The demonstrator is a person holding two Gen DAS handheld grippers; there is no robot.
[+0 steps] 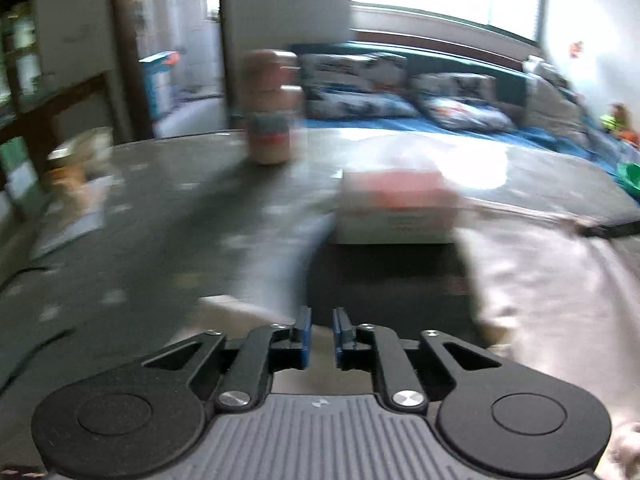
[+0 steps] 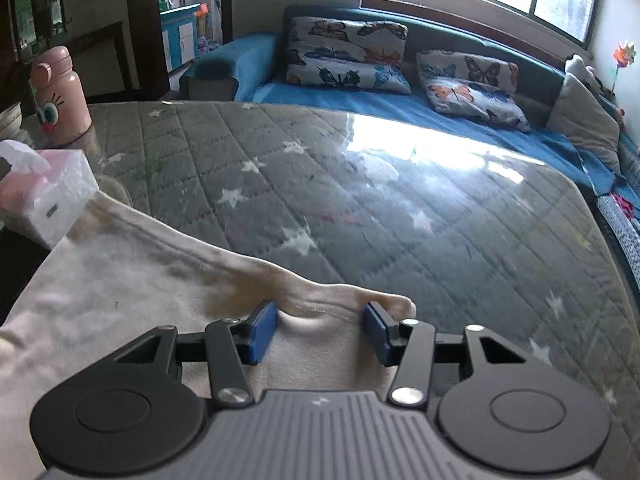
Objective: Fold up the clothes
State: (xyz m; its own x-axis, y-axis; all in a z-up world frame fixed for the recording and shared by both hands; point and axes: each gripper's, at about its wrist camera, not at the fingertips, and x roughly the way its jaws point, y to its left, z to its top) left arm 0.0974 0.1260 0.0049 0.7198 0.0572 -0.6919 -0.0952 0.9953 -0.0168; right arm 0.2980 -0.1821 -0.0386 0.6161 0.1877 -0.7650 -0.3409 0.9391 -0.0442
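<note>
A pale beige garment [image 2: 120, 280] lies spread over the near left part of the table. In the blurred left wrist view it shows at the right [image 1: 540, 300]. My right gripper [image 2: 320, 330] hangs over the garment's far hem. Its jaws stand apart, with the slightly bunched hem between the blue pads [image 2: 262, 332], which do not press on it. My left gripper [image 1: 322, 330] is to the left of the garment, above the table. Only a narrow gap parts its pads [image 1: 305, 332], and nothing shows in that gap.
The table [image 2: 360, 200] has a grey quilted star cover under a shiny top. A tissue box [image 2: 52, 196] and a pink bottle [image 2: 60, 92] stand at its far left, with a bowl [image 2: 10, 120] behind. A blue sofa with butterfly cushions [image 2: 348, 56] lies beyond.
</note>
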